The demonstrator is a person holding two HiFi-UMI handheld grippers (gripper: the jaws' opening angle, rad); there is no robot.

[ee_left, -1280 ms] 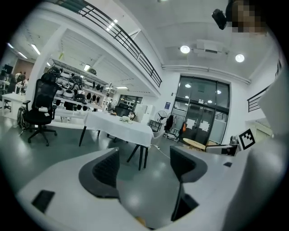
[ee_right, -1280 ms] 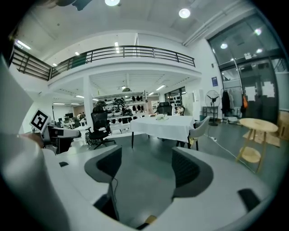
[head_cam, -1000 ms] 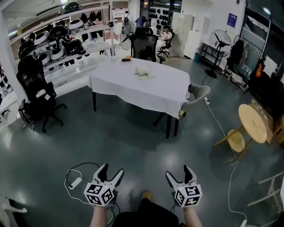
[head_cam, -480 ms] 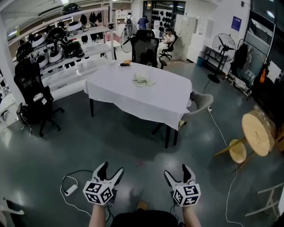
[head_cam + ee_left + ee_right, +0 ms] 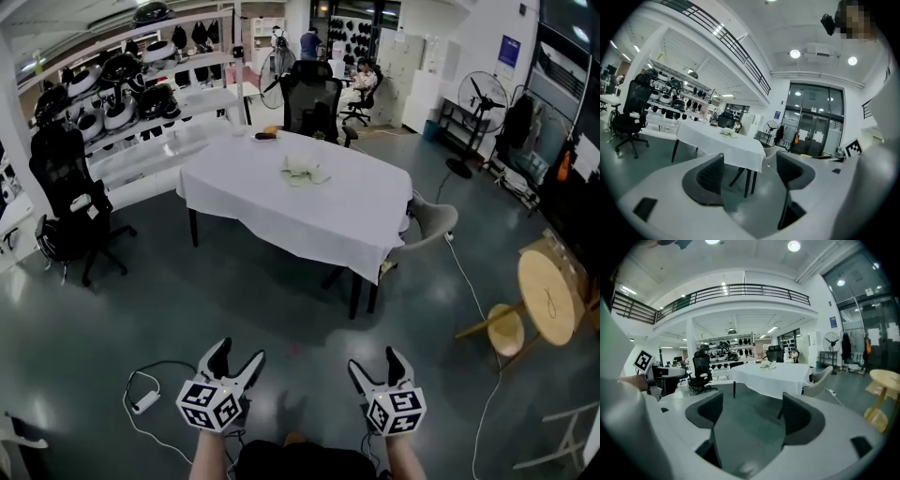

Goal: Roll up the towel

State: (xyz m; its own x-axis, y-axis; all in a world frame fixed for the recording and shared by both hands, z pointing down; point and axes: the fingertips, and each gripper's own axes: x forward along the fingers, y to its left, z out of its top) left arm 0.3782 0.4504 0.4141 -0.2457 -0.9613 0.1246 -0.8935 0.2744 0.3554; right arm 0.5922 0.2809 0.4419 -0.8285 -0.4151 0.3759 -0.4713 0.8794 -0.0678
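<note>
A crumpled pale towel (image 5: 302, 171) lies on a table under a white cloth (image 5: 328, 211), well ahead of me across the floor. In the left gripper view the towel (image 5: 727, 134) is a small heap on the tabletop, and in the right gripper view the towel (image 5: 767, 364) shows the same way. My left gripper (image 5: 232, 359) and right gripper (image 5: 377, 367) hang side by side low in the head view, over bare floor. Both stand open with nothing between the jaws. Both point toward the table.
A black office chair (image 5: 70, 202) stands at the left by shelves of helmets (image 5: 122, 89). Another black chair (image 5: 311, 103) is behind the table, a grey chair (image 5: 431, 220) at its right end. A round wooden table and stool (image 5: 548, 300) stand at the right. A cable with a power strip (image 5: 145, 401) lies on the floor beside the left gripper.
The table and towel have come closer in the head view as I move toward them. Both grippers keep their places low in the view, jaws unchanged.
</note>
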